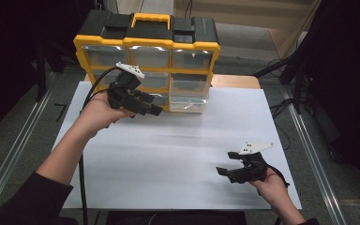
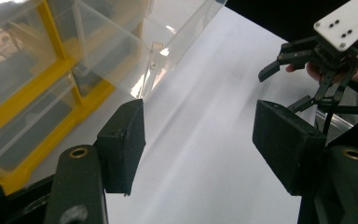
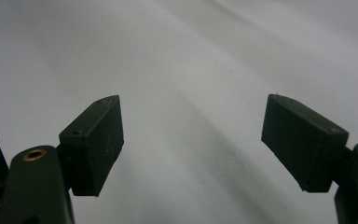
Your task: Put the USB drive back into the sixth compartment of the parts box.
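A yellow and black organiser box with clear drawers stands at the far side of the white table. Its lower right drawer is pulled partway out. My left gripper hovers open just in front of the box's lower row, nothing between its jaws. In the left gripper view the pulled-out clear drawer lies ahead of the left gripper, and the right gripper appears farther off. My right gripper stands open low over the table's near right part. In the right gripper view the open right gripper faces bare white table.
A metal rail runs along the table's left side and another along the right. Dark stands and cables sit at the back right. A wooden surface shows behind the table beside the box.
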{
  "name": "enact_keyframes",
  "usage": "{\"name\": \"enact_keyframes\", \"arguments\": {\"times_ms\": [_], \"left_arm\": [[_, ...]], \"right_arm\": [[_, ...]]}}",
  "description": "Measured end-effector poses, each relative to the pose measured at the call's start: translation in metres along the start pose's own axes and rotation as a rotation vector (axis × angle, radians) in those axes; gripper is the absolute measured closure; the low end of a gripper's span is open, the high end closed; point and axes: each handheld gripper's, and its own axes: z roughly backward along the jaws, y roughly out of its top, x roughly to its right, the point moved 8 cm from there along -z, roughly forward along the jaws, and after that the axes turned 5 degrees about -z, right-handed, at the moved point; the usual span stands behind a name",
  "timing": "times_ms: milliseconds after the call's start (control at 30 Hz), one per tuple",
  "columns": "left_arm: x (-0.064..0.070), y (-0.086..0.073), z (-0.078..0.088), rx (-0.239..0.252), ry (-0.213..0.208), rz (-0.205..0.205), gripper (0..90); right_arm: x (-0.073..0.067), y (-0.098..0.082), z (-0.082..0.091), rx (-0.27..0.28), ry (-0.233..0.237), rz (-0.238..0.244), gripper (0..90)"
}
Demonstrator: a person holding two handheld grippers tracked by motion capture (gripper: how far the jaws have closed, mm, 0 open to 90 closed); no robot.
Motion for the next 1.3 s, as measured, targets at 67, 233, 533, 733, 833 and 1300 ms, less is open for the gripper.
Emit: {"name": "enact_keyframes", "arguments": {"times_ms": [67,233,533,733,833,1300], "left_arm": [[0.002,-0.004,-0.001,0.001,0.007,-0.008,33.5],[0.006,-0.015,-0.004,0.011,-0.008,0.001,33.5],[0.006,-0.034,-0.014,0.018,-0.011,0.024,33.5],[0.007,-0.045,-0.024,0.036,-0.018,0.040,33.4],[0.007,-0.051,-0.029,0.042,-0.023,0.045,31.0],[0.006,-0.078,-0.046,0.058,-0.046,0.092,31.0]], "right_arm": [[0.001,0.000,0.000,0.001,-0.002,-0.003,19.1],[0.000,0.000,0.000,0.000,-0.002,-0.002,19.1],[0.001,0.000,0.001,0.001,-0.004,-0.001,19.1],[0.001,-0.001,0.000,0.000,-0.004,0.002,19.1],[0.001,-0.001,0.000,0.001,-0.004,0.003,19.1],[0.001,0.000,0.000,0.001,-0.007,-0.001,19.1]]}}
